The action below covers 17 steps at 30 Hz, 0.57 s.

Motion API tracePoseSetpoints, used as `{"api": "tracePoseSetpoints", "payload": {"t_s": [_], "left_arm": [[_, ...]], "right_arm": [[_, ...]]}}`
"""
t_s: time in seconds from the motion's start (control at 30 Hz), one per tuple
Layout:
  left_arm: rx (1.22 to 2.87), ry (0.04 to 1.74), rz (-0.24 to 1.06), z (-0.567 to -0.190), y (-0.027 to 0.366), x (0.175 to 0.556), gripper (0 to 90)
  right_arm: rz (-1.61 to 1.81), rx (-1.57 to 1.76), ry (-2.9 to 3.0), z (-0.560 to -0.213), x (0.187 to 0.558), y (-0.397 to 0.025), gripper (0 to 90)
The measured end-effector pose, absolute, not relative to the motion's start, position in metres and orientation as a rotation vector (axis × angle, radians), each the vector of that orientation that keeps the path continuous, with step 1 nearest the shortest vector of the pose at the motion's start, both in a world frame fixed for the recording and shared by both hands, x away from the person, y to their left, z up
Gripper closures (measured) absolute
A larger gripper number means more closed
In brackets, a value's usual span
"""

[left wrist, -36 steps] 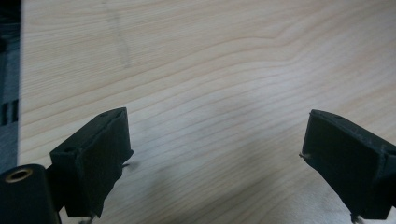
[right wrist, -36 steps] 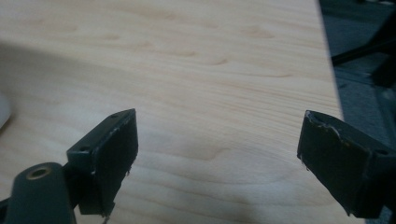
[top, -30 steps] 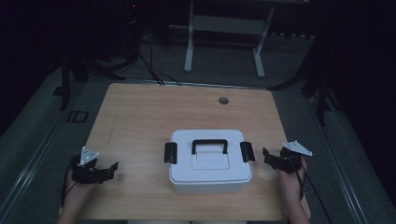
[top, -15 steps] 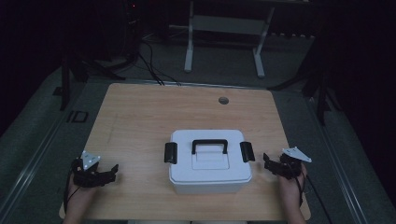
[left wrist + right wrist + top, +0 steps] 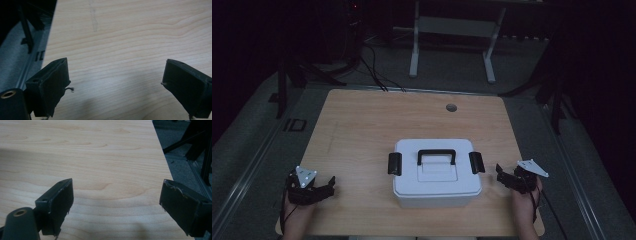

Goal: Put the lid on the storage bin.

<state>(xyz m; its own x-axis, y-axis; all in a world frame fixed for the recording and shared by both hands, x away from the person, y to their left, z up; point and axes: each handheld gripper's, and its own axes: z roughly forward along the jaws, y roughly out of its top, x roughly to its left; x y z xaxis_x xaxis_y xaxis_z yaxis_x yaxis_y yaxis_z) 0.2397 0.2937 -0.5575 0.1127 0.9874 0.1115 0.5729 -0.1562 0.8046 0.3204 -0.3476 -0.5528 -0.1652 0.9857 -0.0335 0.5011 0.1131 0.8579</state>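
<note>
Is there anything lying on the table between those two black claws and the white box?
Nothing visible does. Bare wood lies between the left gripper and the white box, and between the right gripper and the box's black side latch. Both grippers' jaws stand wide open over the table.

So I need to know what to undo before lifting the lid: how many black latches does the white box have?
2. One latch sits on the left end of the white box, the other latch on its right end. Any on the far side would be hidden.
</note>
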Motion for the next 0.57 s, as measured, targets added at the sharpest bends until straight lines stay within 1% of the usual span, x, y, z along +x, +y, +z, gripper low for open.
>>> {"api": "tracePoseSetpoints", "payload": {"t_s": [0.2, 0.37, 0.57], "left_arm": [[1.788, 1.522, 0.913, -0.5591, 0.2937, 0.2386, 7.3], [1.741, 1.55, 0.91, -0.559, 0.2966, 0.2376, 7.3], [1.748, 1.543, 0.916, -0.5606, 0.2957, 0.2378, 7.3]], "right_arm": [[0.951, 1.445, 1.757, -0.5535, 0.3205, -0.3474, 11.6], [0.95, 1.446, 1.761, -0.554, 0.3205, -0.3471, 11.7], [0.953, 1.455, 1.766, -0.554, 0.321, -0.3478, 11.7]]}}
